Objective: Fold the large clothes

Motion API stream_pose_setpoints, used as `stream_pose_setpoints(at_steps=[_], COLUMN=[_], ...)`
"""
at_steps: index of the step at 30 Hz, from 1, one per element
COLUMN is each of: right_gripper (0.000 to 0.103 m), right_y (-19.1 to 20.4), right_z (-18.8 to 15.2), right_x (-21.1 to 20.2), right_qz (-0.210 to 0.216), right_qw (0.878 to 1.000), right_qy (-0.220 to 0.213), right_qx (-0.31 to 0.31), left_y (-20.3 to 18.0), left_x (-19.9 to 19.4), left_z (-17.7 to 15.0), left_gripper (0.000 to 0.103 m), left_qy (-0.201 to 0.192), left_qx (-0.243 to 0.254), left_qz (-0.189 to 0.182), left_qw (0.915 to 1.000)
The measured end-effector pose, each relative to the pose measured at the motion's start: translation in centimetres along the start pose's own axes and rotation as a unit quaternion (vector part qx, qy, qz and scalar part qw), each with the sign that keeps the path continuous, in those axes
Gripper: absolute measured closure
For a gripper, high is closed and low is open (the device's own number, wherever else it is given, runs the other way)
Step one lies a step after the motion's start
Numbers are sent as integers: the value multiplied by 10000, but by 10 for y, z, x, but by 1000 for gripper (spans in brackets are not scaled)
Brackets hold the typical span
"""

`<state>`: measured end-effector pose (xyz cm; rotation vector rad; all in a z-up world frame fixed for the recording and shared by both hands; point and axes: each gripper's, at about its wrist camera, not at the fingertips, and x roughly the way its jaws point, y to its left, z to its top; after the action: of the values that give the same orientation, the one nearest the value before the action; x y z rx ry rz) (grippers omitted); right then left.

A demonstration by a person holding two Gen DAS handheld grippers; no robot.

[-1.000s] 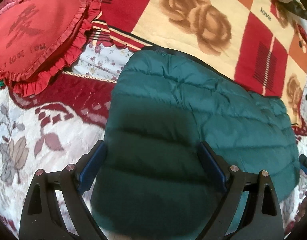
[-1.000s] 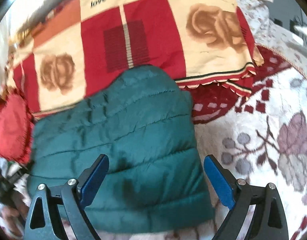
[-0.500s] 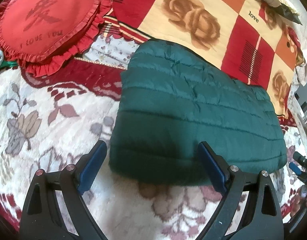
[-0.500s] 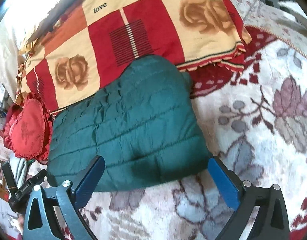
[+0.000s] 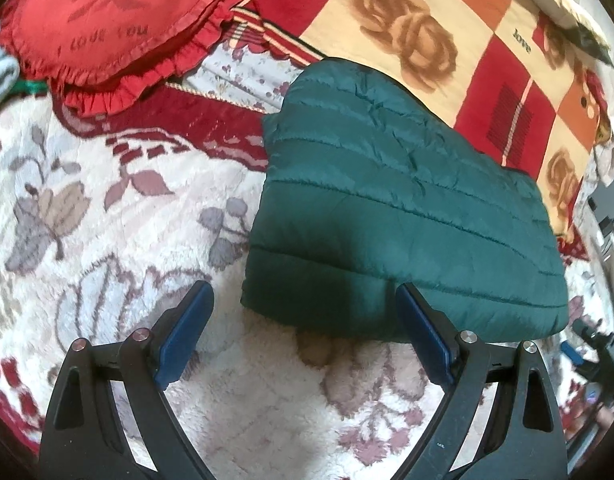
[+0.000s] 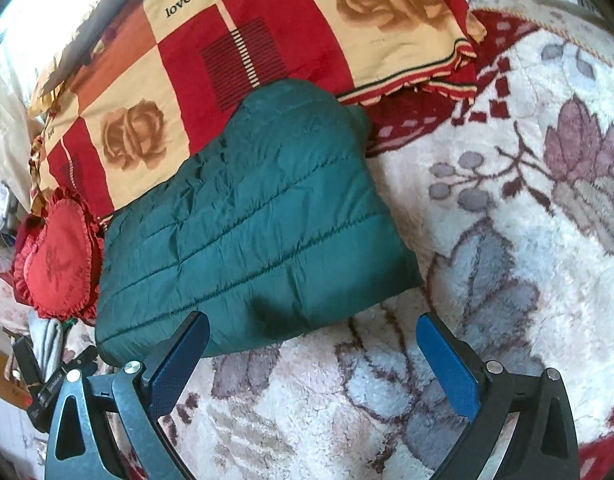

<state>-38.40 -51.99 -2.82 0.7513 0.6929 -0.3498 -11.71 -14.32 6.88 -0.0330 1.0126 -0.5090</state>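
A dark green quilted puffer jacket [image 5: 395, 216] lies folded into a compact bundle on a fluffy white floral blanket [image 5: 119, 216]. It also shows in the right wrist view [image 6: 247, 232]. My left gripper [image 5: 303, 312] is open and empty, just in front of the jacket's near left edge. My right gripper [image 6: 313, 340] is open and empty, just in front of the jacket's near right edge, above the blanket [image 6: 507, 240]. Neither gripper touches the jacket.
A red heart-shaped frilled cushion [image 5: 115, 28] lies to the jacket's left, also in the right wrist view [image 6: 57, 260]. A red and cream rose-patterned blanket [image 5: 447, 40] lies behind the jacket. The left gripper's body [image 6: 55, 384] shows at the right view's lower left.
Both grippers have pulled back from above the jacket toward me. The jacket, earlier between the fingers, now lies beyond the fingertips. Both stayed open.
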Motion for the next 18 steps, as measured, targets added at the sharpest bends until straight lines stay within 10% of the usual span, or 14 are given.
stream_pose_setpoints(at_steps=[18], right_gripper=[0], right_y=[-7], right_z=[7], right_x=[30], right_qz=[595], right_qw=[9964], right_qy=[14], right_qx=[608], left_y=[39], left_x=[27], left_z=[1], left_gripper=[10], left_qy=[368], left_qx=[-1385], left_qz=[-935], left_qw=[9853])
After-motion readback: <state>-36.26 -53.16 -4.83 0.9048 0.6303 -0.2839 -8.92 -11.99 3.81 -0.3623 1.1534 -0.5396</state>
